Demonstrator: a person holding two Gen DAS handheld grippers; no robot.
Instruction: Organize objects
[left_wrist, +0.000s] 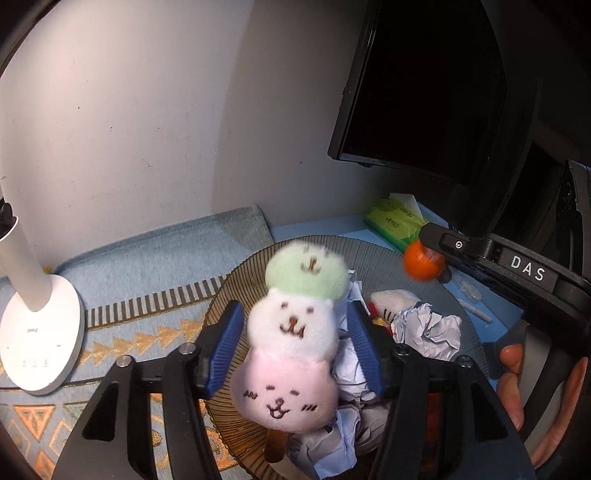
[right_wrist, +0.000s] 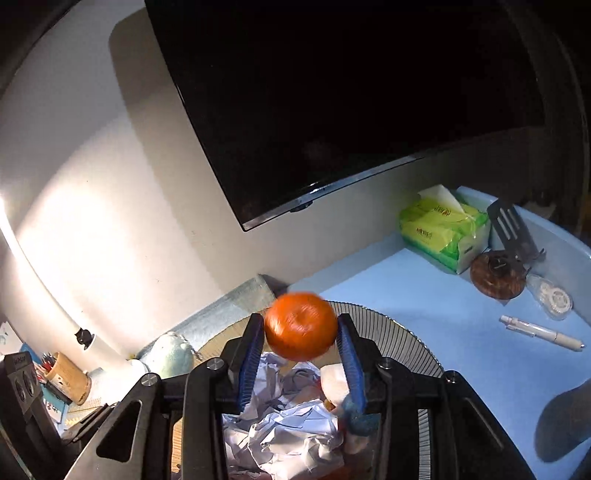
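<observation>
A stacked plush (left_wrist: 291, 339) with green, white and pink faces hangs blurred between the blue pads of my left gripper (left_wrist: 294, 306). The jaws stand apart with a gap on each side of it, above a round ribbed brown tray (left_wrist: 236, 291). In the right wrist view an orange (right_wrist: 301, 325) sits blurred between the tips of my right gripper (right_wrist: 300, 318), whose pads are barely clear of it, over the tray's (right_wrist: 406, 343) far rim. Crumpled paper (right_wrist: 295, 435) and a small white plush (left_wrist: 391, 301) lie in the tray.
A white lamp base (left_wrist: 40, 332) stands left on a patterned mat. A dark monitor (right_wrist: 351, 110) hangs over the back. On the blue desk to the right lie a green tissue pack (right_wrist: 443, 229), a spatula (right_wrist: 509, 229), a round wooden piece (right_wrist: 496, 275) and a pen (right_wrist: 539, 332).
</observation>
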